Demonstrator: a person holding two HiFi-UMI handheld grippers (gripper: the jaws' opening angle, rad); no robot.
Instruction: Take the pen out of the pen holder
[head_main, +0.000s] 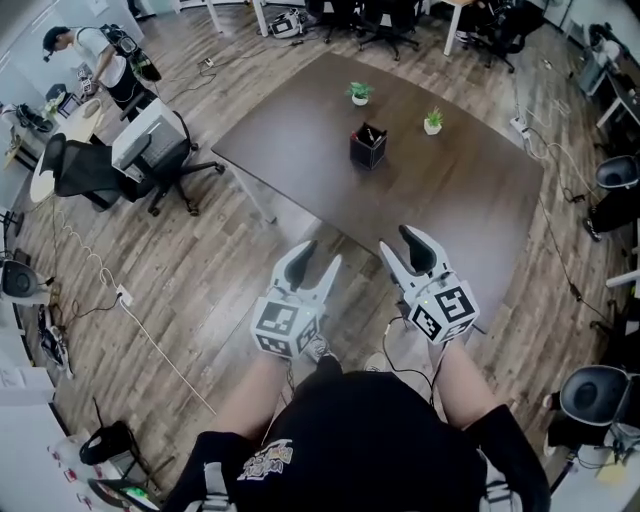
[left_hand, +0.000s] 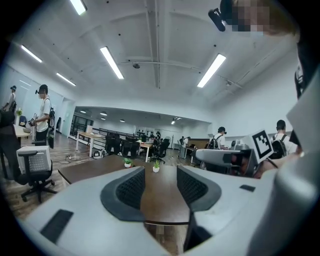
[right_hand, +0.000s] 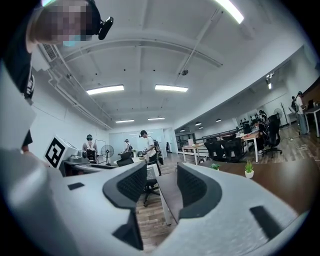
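Left gripper (head_main: 318, 255) and right gripper (head_main: 398, 242) held out, jaws spread wide and empty.
The person holds them side by side in front of the body, pointing about level toward the bench (head_main: 470, 200), just at its near edge. The pen (head_main: 370, 132) stands in the black holder (head_main: 367, 150) far out on the bench, well apart from both grippers, long way up. Its lean is too small to see.

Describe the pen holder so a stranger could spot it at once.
Find the big dark brown table on the wood floor. Three small things stand on it; the pen holder is the black boxy one, its two neighbours are green plants in white pots.
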